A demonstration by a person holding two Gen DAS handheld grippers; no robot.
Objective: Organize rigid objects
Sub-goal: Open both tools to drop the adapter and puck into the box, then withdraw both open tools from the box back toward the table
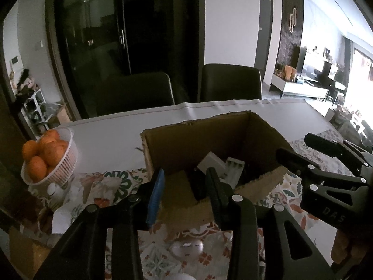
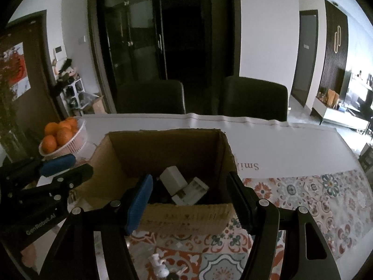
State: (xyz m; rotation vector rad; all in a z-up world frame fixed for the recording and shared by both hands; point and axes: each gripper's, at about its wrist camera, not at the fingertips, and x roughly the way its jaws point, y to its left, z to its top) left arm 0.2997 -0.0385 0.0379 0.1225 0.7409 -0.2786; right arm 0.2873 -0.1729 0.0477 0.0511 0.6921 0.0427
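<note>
brown box (image 2: 186, 217), orange fruit (image 2: 56, 135), floral tablecloth (image 2: 314, 198)

A white basket (image 2: 77, 140) full of oranges (image 2: 57, 135) sits on the table (image 2: 291, 149), at its left end. Two dark chairs (image 2: 153, 96) stand behind the table, side by side on its far side. A white sheet covers the back part of the table, and a cloth with flower shapes (image 2: 314, 193) covers the front part. Behind the chairs is a tall dark cabinet with glass doors (image 2: 132, 35). Left of the basket, on the floor by the wall, is a small white shelf (image 2: 73, 93) with dark things piled on top. A little white figure (image 2: 158, 264) stands on the flower cloth at the near edge of the table.
</note>
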